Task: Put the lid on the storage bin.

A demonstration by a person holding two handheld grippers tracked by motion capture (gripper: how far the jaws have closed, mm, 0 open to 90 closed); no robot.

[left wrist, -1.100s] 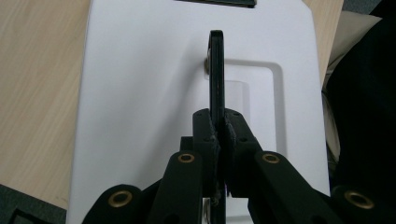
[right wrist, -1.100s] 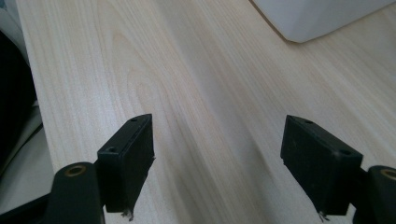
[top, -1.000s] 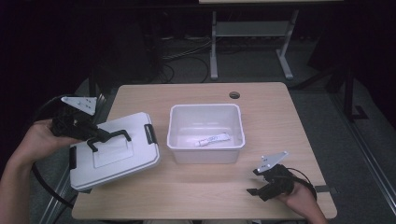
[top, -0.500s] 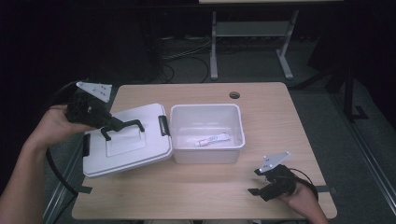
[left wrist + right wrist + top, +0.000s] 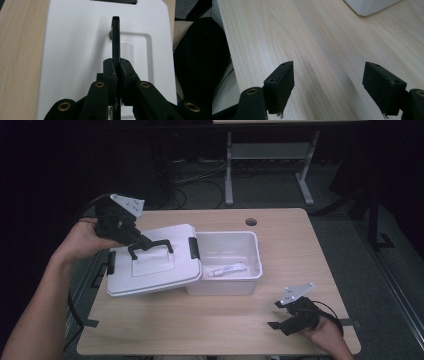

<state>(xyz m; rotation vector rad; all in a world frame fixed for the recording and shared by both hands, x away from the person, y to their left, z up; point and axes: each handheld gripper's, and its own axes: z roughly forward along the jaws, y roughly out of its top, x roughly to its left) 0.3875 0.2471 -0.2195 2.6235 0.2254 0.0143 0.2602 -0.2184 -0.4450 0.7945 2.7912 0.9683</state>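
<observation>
A white lid with a black handle hangs tilted above the table, its right edge over the left rim of the white box. My left gripper is shut on that handle, and the lid's white top spreads below the jaws. Inside the box lies a small white tube. My right gripper rests open near the table's front right edge, with only bare wood between its fingers. A corner of the white box shows ahead of it.
The wooden table has a round cable hole at the back. Black latches sit on the lid's ends. A metal stand and cables lie on the dark floor behind.
My left gripper has carried the lid up and to the right, from the table's left side to partly over the box. The right gripper has stayed put.
</observation>
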